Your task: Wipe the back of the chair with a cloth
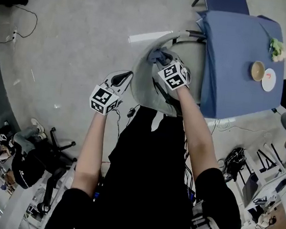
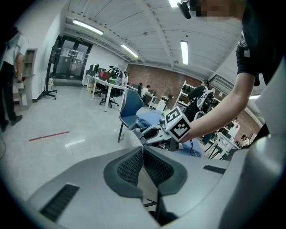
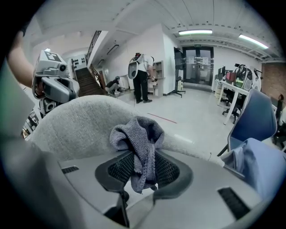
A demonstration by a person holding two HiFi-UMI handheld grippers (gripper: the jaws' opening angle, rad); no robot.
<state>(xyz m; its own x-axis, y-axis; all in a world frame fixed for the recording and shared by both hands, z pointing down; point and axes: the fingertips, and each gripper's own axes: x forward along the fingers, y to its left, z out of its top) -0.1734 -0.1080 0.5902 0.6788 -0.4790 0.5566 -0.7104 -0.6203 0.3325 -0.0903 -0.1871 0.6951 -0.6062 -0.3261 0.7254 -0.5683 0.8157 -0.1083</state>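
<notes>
We see the chair back (image 1: pixel 142 88) as a pale grey upholstered shell directly ahead of the person, its far end just beside the table (image 1: pixel 242 51) with the blue cover. In the head view its top edge forms the long axis. This edge runs as an arc from the upper right, next to the table, down toward the lower left. In the right gripper view the same chair back (image 3: pixel 76 118) crosses the frame from left to right, highest at the left and sloping down to the right.

The right gripper (image 1: pixel 162 61) is at the top edge of the chair back and points away from the person. In its own view, the right gripper (image 3: pixel 144 167) has its jaws closed on the grey cloth (image 3: pixel 139 141). The cloth's long axis lies along the jaws. A narrow tail hangs between the pads toward the camera, and the bunched end sits beyond the fingertips against the top edge of the chair back. In the head view the cloth (image 1: pixel 159 55) shows as a dark bundle on that edge.

The left gripper (image 1: pixel 122 78) is just beside the left rim of the chair back. We cannot confirm contact. In its own view, the left gripper (image 2: pixel 143 151) has its jaws pressed together with nothing between them.

A bowl (image 1: pixel 257 71) and a plate (image 1: pixel 269 79) stand on the table, well apart from both grippers.
</notes>
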